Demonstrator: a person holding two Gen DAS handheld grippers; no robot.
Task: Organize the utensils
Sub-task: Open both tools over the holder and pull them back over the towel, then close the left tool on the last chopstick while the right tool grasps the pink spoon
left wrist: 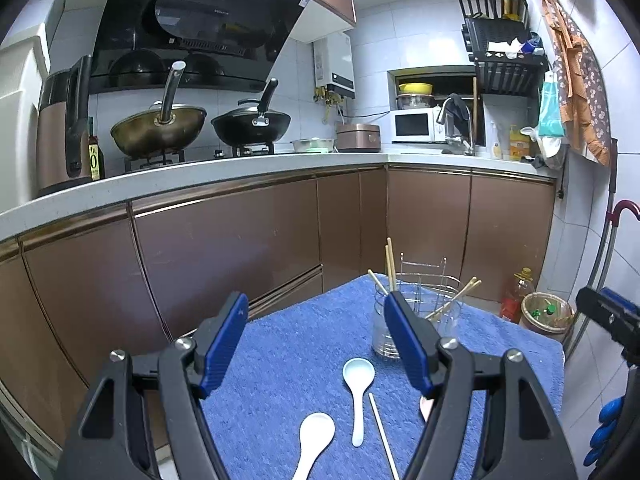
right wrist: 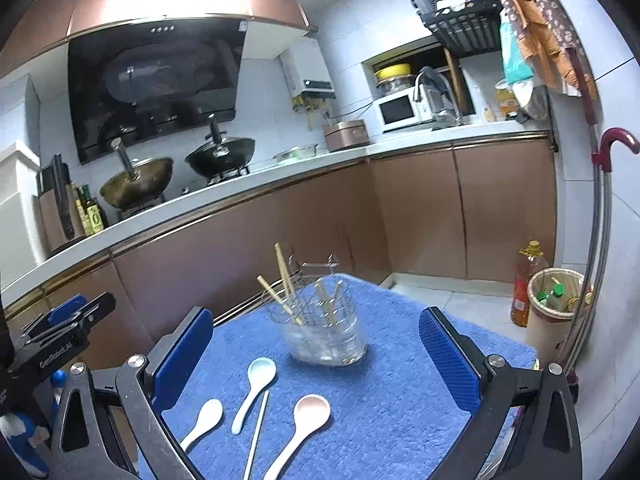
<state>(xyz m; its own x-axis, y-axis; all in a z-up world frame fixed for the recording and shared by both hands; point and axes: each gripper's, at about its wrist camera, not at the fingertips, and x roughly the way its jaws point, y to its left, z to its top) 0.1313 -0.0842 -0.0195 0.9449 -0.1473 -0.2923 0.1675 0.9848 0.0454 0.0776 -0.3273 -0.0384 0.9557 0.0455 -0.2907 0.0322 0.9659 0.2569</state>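
Spoons (right wrist: 256, 388) lie on blue towel (right wrist: 400, 412) facing brown kitchen cabinets (left wrist: 224, 248)

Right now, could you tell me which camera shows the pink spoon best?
The right wrist view: the pink spoon lies fully visible on the blue towel. In the left wrist view, only a sliver of it shows behind a finger.

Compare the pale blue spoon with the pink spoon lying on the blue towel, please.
The pale blue spoon lies nearer the glass holder; the pink spoon lies closer to the camera, to its right. A single chopstick lies between them, beside the blue spoon's handle. Both lie flat, bowl up, bowls toward the holder, untouched.
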